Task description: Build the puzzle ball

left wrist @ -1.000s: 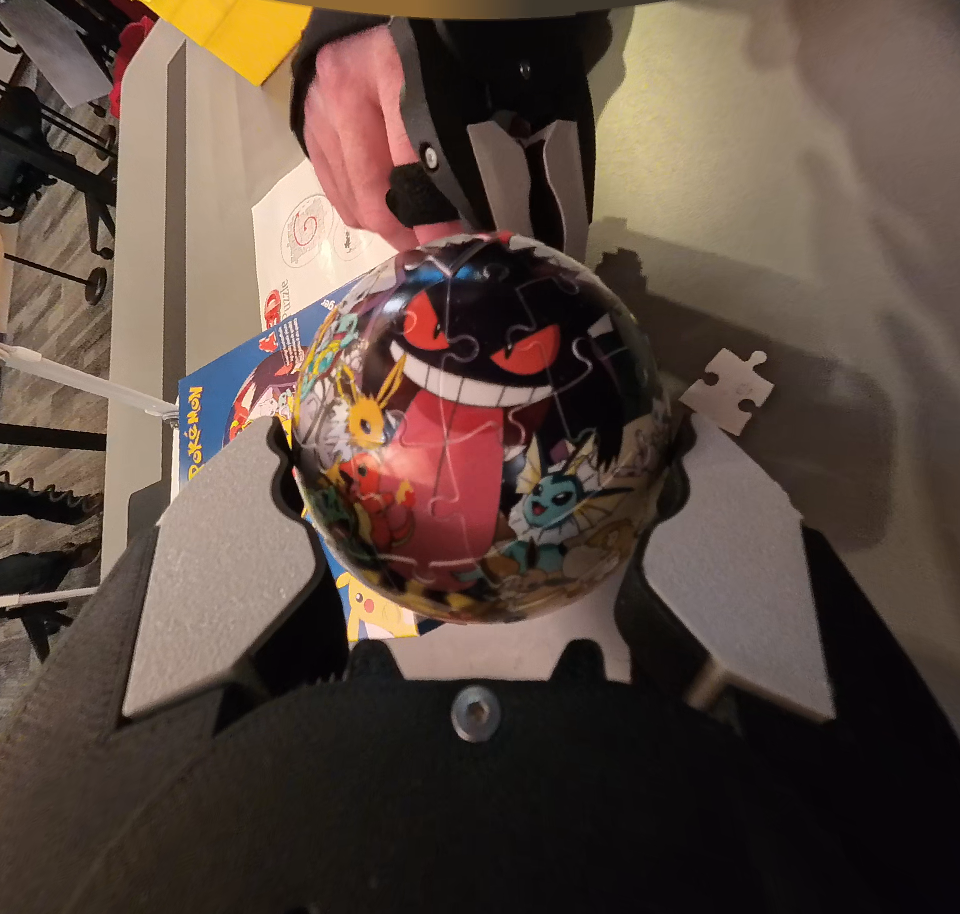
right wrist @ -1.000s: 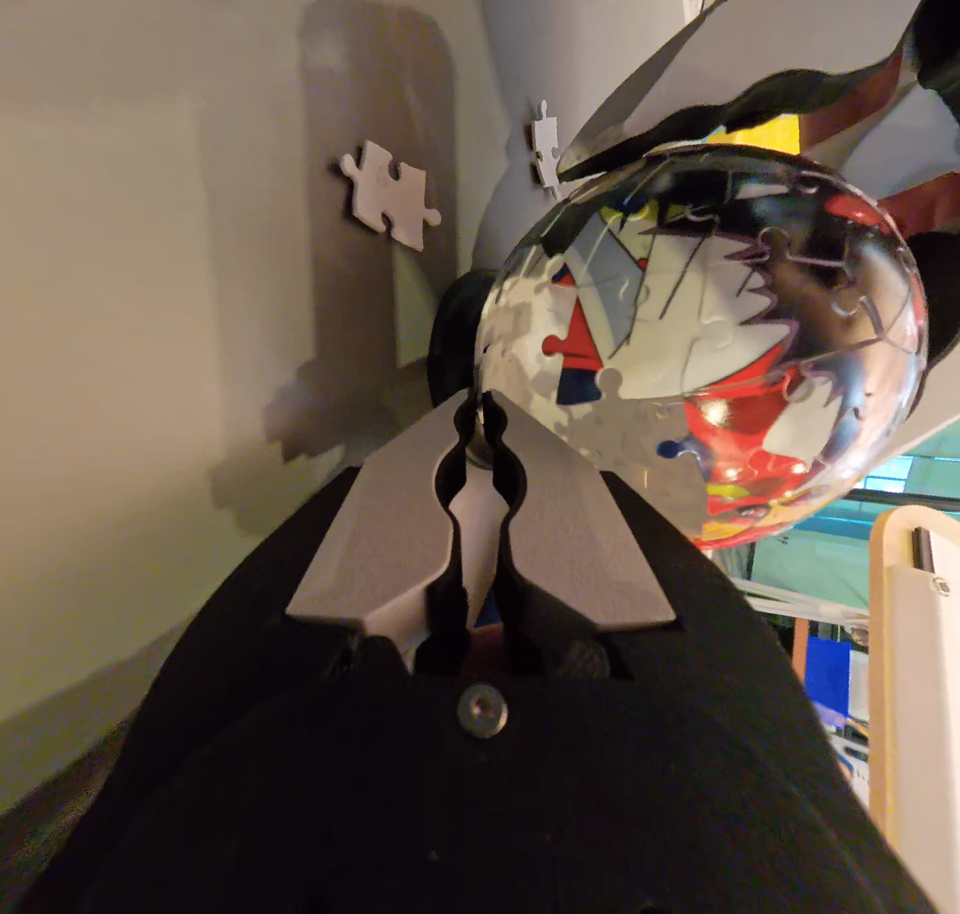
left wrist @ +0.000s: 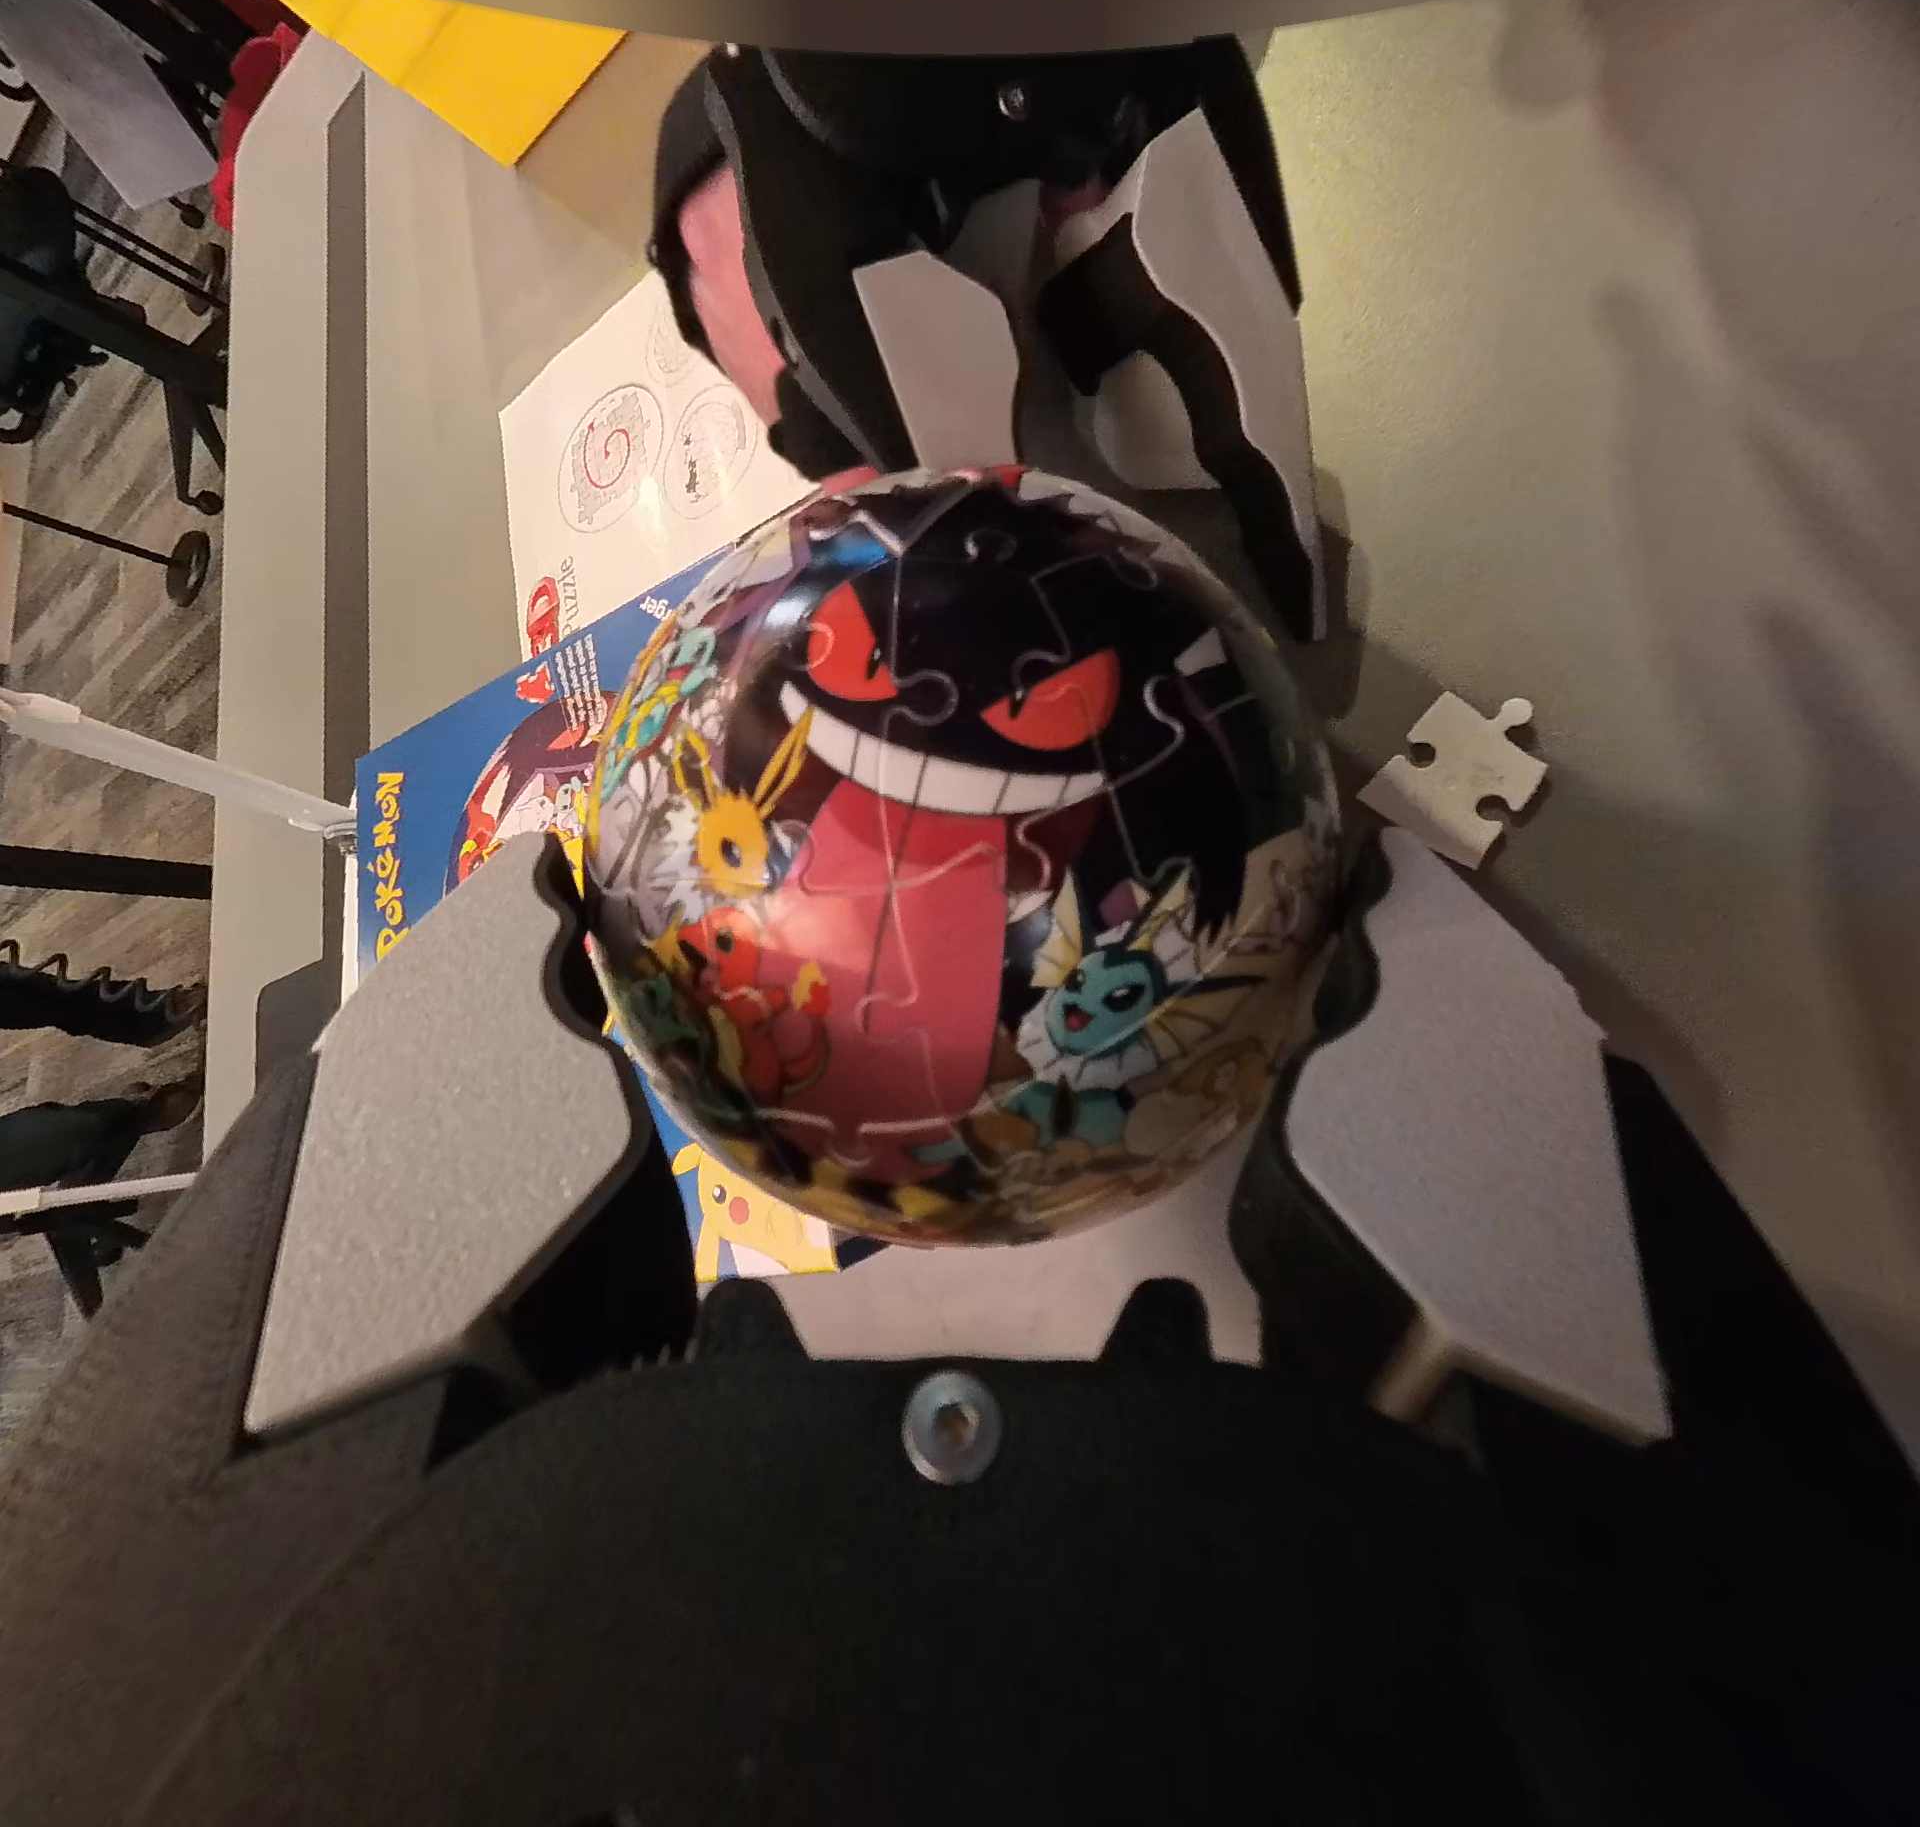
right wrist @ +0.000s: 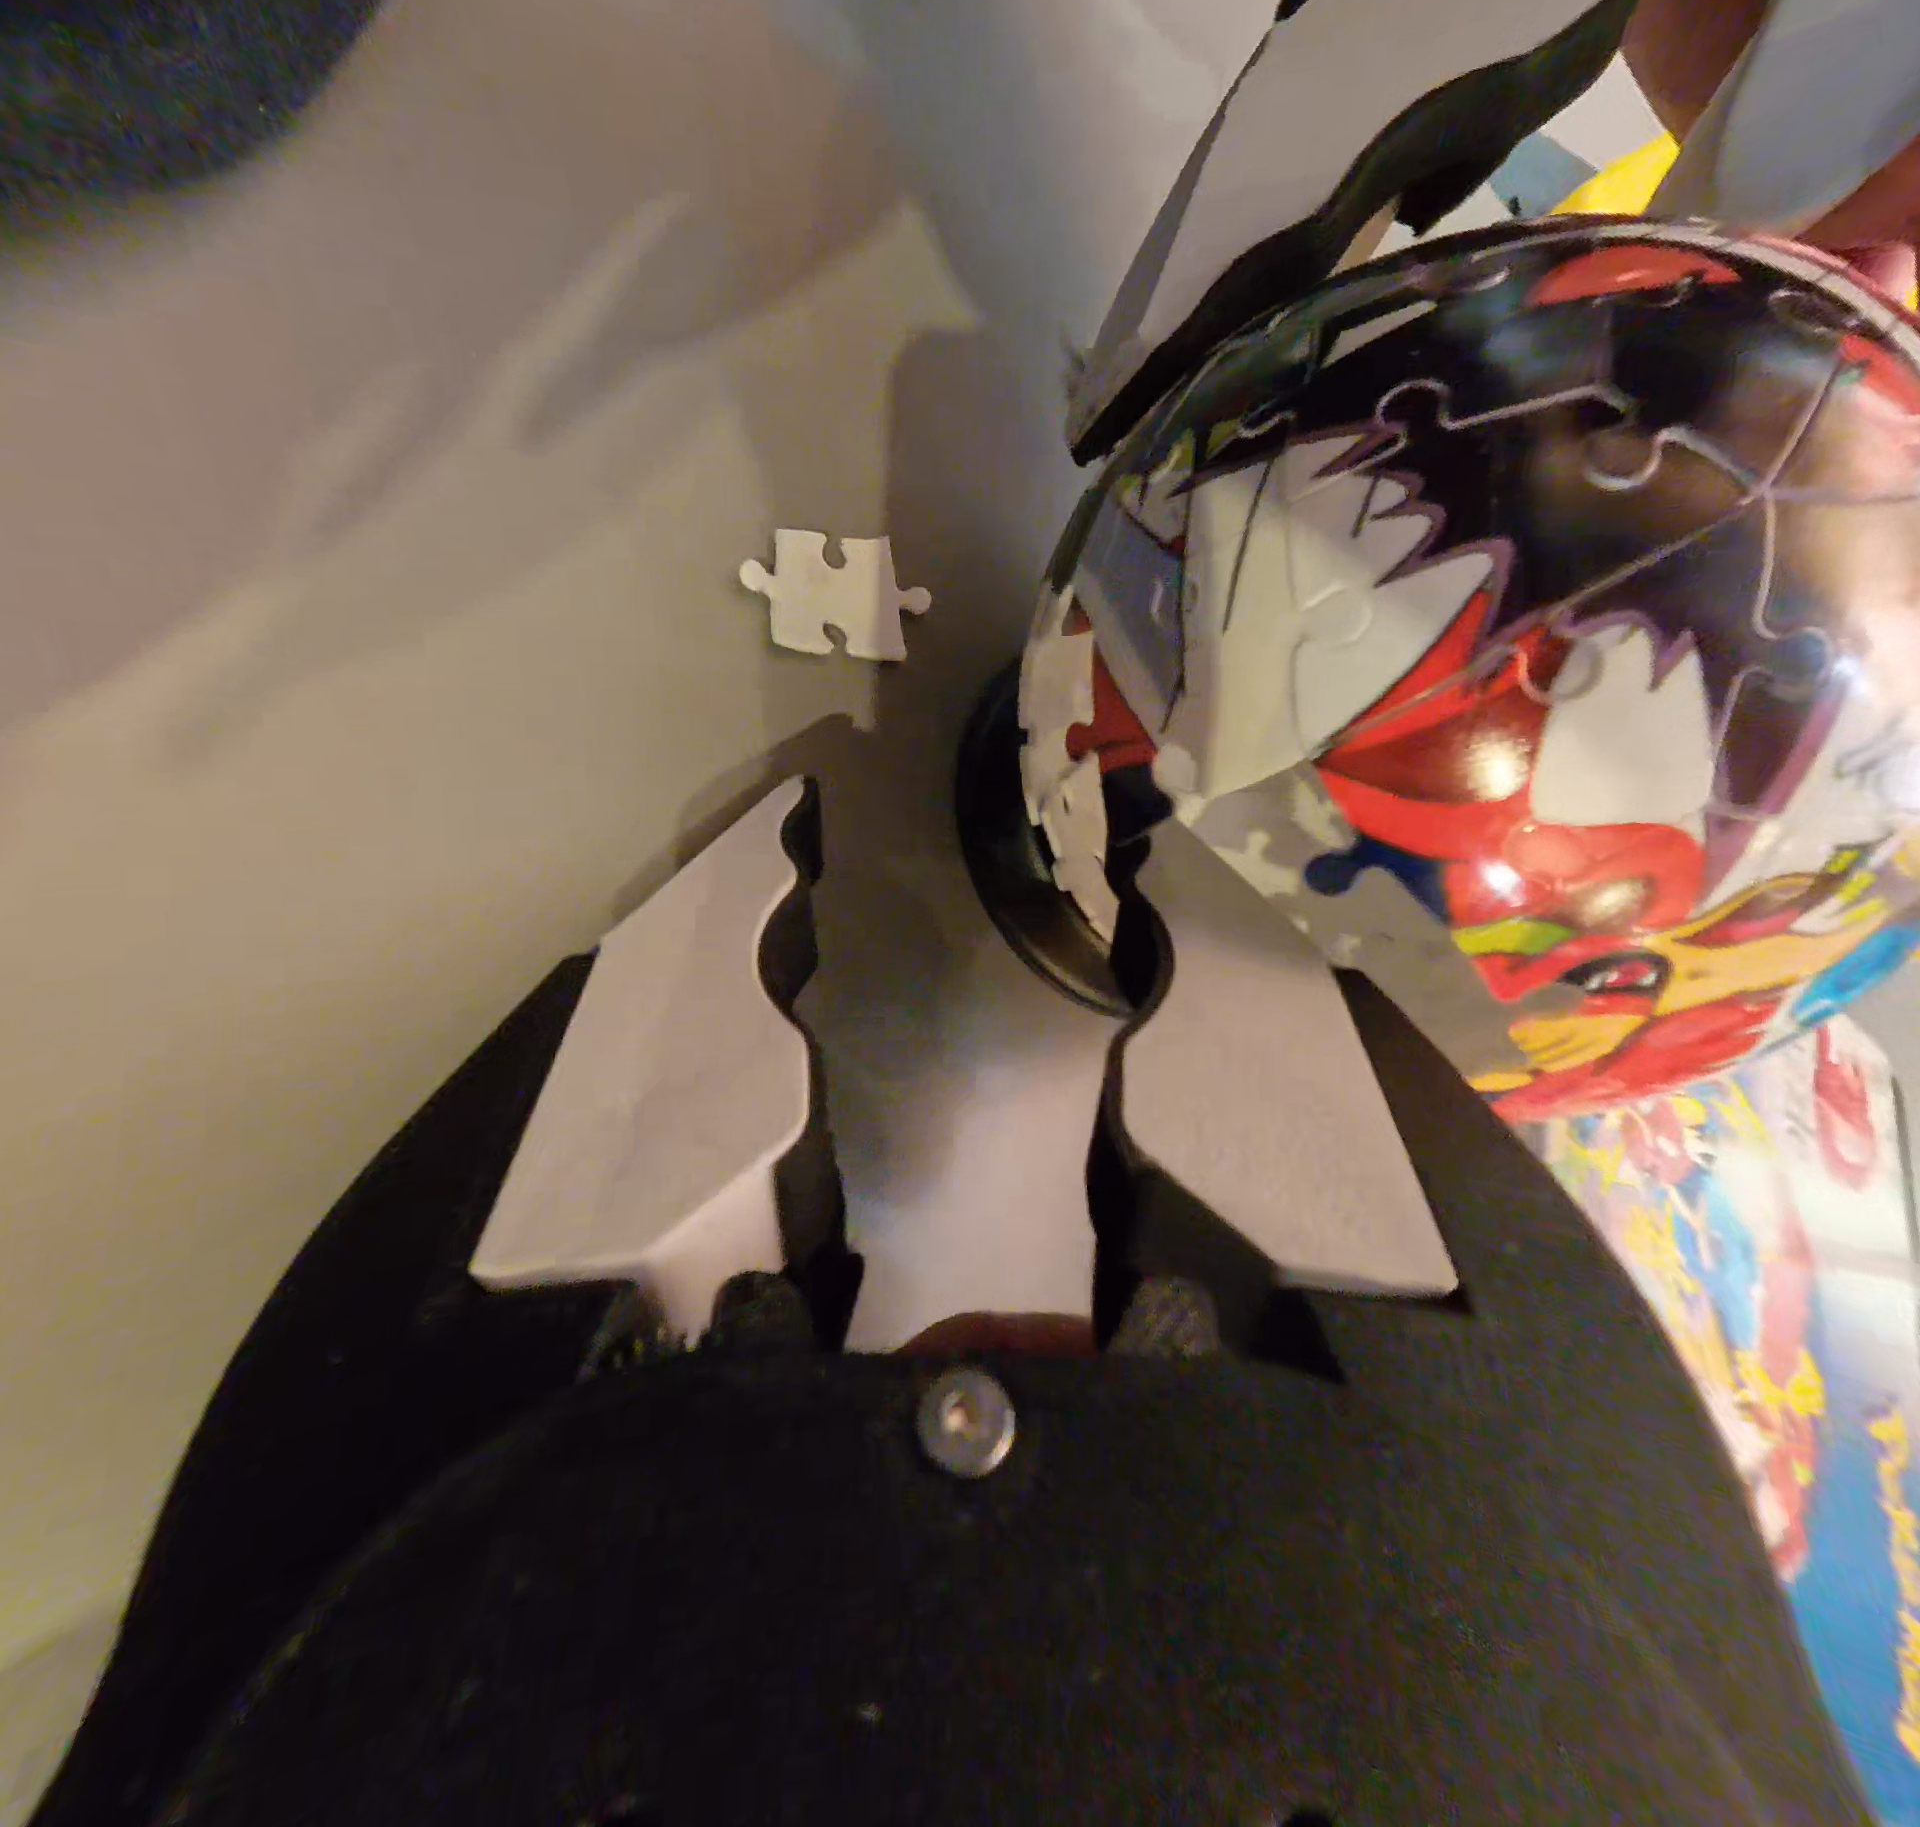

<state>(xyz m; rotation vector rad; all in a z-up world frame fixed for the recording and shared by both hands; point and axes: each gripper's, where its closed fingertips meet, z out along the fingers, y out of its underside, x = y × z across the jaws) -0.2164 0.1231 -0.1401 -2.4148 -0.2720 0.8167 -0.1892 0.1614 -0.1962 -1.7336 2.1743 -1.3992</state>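
**Two grippers around one nearly whole ball**

Two big things fill the views: the pale table (left wrist: 1662, 343) and the ball (left wrist: 961, 863), a glossy sphere of printed puzzle pieces showing a dark grinning face with red eyes.

The left gripper (left wrist: 961, 904) grasps the ball, one grey finger (left wrist: 457, 1071) pressed against each side. Seen from the right wrist, the ball (right wrist: 1507, 697) has a ragged gap at its lower left where white piece backs show, and a black ring (right wrist: 1023, 863) sits against it there, between ball and table. Whether the ring bears the ball's weight cannot be told.

The right gripper (right wrist: 961, 842) is spread apart and holds nothing; bare table shows between its fingers. Its right finger (right wrist: 1247, 1102) lies just beside the ball's gap, and whether they touch cannot be told. From the left wrist, that gripper (left wrist: 1164, 468) comes in from the far side, a hand (left wrist: 727, 302) behind it, its tips near the top of the ball.

Under the ball lies a blue box (left wrist: 488, 738) with cartoon figures, and beyond it a white sheet (left wrist: 623, 447) of line drawings.

One loose piece (left wrist: 1455, 780) lies white side up on the table, just right of the ball; the right wrist view shows it (right wrist: 836, 603) apart from the open fingers.
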